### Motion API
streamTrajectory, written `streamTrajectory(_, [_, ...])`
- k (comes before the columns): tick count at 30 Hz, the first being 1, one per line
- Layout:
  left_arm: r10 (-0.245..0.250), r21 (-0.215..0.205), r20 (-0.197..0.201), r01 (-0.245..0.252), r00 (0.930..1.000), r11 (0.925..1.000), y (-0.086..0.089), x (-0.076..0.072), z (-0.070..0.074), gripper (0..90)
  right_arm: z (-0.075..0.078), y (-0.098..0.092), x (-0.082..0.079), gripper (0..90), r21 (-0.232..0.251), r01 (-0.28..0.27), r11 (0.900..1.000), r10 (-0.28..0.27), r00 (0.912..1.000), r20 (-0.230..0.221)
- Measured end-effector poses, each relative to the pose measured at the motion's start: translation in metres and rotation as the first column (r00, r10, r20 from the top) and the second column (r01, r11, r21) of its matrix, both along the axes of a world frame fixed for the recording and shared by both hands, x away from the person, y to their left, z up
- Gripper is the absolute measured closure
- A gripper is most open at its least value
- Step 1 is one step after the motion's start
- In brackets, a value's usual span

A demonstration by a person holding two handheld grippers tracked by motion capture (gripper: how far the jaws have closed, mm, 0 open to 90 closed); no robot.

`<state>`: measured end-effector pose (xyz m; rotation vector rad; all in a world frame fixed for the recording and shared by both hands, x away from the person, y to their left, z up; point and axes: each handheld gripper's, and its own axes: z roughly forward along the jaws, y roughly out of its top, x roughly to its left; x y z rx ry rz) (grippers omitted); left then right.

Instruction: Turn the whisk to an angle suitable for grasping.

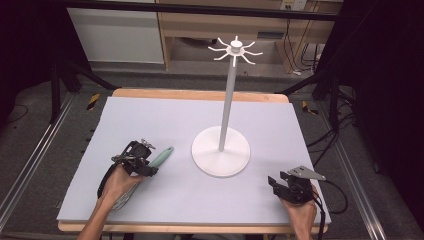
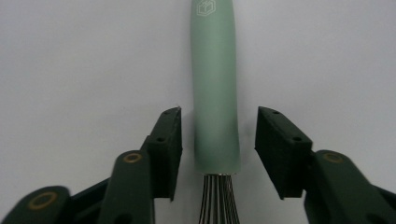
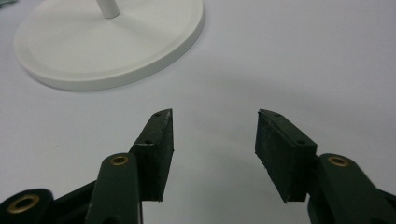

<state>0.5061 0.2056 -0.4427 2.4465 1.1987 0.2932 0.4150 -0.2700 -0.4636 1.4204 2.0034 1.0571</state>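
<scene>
My left gripper (image 2: 218, 135) sits released astride the whisk (image 2: 215, 84) handle, near left — my right gripper (image 3: 215, 140) gapes empty.

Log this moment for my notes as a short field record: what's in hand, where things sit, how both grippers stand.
work surface: pale grey mat on a wooden table
whisk: mint-green handle, lying flat on the mat, wires toward the left gripper
left gripper: jaws astride the handle, pads apart from it, open
right gripper: open, nothing between the jaws, low over bare mat
stand: white, round base, upright pole, hooks on top, between the two grippers
</scene>
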Motion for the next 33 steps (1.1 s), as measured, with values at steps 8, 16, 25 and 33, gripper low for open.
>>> streamTrajectory(8, [-0.011, -0.046, 0.082, 0.015, 0.9966, 0.9989, -0.001, 0.004, 0.016, 41.3, 0.0, 0.0, 0.0, 47.1, 0.001, -0.001, 1.0, 0.001, 1.0, 0.0])
streamTrajectory(16, [-0.033, -0.068, 0.049, 0.036, 0.9982, 0.997, -0.011, 0.02, 0.01, 44.8, 0.0, -0.001, 0.0, 47.3, 0.0, 0.001, 1.0, -0.001, 1.0, 0.002])
streamTrajectory(25, [-0.061, -0.067, -0.006, 0.06, 0.9981, 0.996, -0.021, 0.021, -0.003, 51.0, 0.0, -0.002, 0.0, 47.6, 0.006, 0.002, 1.0, -0.002, 1.0, 0.002])
streamTrajectory(33, [-0.055, -0.05, -0.028, 0.054, 0.9981, 0.9973, -0.024, 0.022, -0.008, 60.4, 0.0, -0.002, 0.001, 47.7, 0.007, -0.001, 1.0, 0.001, 1.0, -0.002])
